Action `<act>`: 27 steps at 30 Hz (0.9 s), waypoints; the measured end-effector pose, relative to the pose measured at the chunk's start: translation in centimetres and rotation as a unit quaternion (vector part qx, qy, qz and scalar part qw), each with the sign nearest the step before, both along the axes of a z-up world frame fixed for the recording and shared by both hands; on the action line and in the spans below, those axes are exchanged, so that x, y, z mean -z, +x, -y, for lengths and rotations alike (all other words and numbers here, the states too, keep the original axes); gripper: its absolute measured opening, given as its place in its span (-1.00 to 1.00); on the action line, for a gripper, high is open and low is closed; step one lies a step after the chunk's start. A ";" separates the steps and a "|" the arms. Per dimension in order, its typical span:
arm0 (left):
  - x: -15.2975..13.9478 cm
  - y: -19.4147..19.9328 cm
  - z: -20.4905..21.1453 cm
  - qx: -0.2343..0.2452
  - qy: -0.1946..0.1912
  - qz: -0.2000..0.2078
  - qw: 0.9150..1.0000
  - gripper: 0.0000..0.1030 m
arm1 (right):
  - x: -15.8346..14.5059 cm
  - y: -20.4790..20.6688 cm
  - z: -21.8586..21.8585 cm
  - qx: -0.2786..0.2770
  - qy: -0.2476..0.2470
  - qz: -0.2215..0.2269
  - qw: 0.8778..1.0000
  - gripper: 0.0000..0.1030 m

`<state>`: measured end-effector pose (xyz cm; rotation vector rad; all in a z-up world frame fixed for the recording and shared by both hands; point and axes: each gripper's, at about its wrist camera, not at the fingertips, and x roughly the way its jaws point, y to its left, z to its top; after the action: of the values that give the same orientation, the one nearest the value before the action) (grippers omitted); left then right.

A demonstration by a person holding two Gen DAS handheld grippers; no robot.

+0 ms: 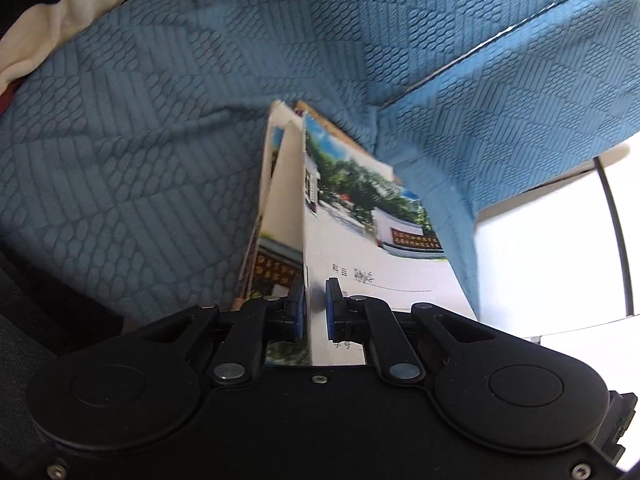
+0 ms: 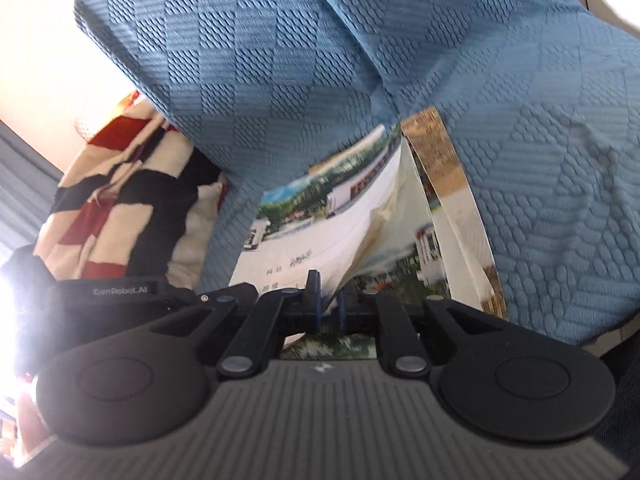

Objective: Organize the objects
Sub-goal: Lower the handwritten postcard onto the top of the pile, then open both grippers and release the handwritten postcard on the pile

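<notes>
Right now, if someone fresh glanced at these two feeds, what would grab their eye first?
The notebooks with photo covers, standing on edge and fanned out on the blue quilted sofa cover, dead centre in both views. Next, the left gripper and the right gripper, each with jaws closed on a notebook edge. Then the red, black and cream blanket, bunched at the left of the right wrist view.

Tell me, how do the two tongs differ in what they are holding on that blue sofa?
The left tongs pinch one stiff cover of the notebooks, which stands straight between the pads; the right tongs pinch a thin sheaf of pages that bends and fans out. The left tongs' body is plain black; the right tongs' body is ribbed grey. Both have blue pads, both are shut on the same bundle, over the blue sofa cover.
</notes>
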<state>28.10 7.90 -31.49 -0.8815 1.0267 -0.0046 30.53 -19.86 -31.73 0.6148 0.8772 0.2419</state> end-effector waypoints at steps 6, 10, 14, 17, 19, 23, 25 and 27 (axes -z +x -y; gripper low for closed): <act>-0.5 0.0 0.4 0.014 0.027 -0.005 1.000 -0.55 | 1.3 0.3 -0.1 0.002 0.004 -0.064 0.998 -0.42; -1.5 -0.5 1.1 0.032 0.070 -0.018 0.997 -0.37 | 0.7 -0.1 -0.4 -0.004 -0.015 -0.084 0.996 -0.29; -2.7 -1.7 1.2 0.034 0.107 -0.024 0.993 -0.25 | 0.2 -1.2 0.1 0.002 -0.011 -0.103 0.995 -0.14; -4.0 -2.5 1.4 0.030 0.134 -0.022 0.990 -0.18 | -0.3 -2.0 0.6 0.004 -0.014 -0.111 0.994 -0.14; -5.3 -3.0 1.8 0.031 0.161 -0.019 0.986 -0.16 | -0.9 -2.4 0.9 0.007 -0.017 -0.108 0.994 -0.14; -8.3 -3.7 3.0 0.038 0.196 0.007 0.980 -0.11 | -2.8 -2.7 1.5 0.015 -0.040 -0.087 0.995 -0.14; -9.9 -4.0 3.5 0.039 0.206 0.024 0.978 -0.10 | -4.1 -2.7 1.6 0.013 -0.046 -0.069 0.996 -0.14; -11.5 -4.1 3.9 0.039 0.210 0.042 0.976 -0.09 | -5.7 -2.7 1.6 0.009 -0.059 -0.047 0.997 -0.14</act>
<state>23.96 4.03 -19.96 -0.4517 0.9369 0.1055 27.87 -21.49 -26.04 0.5279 0.9692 0.1445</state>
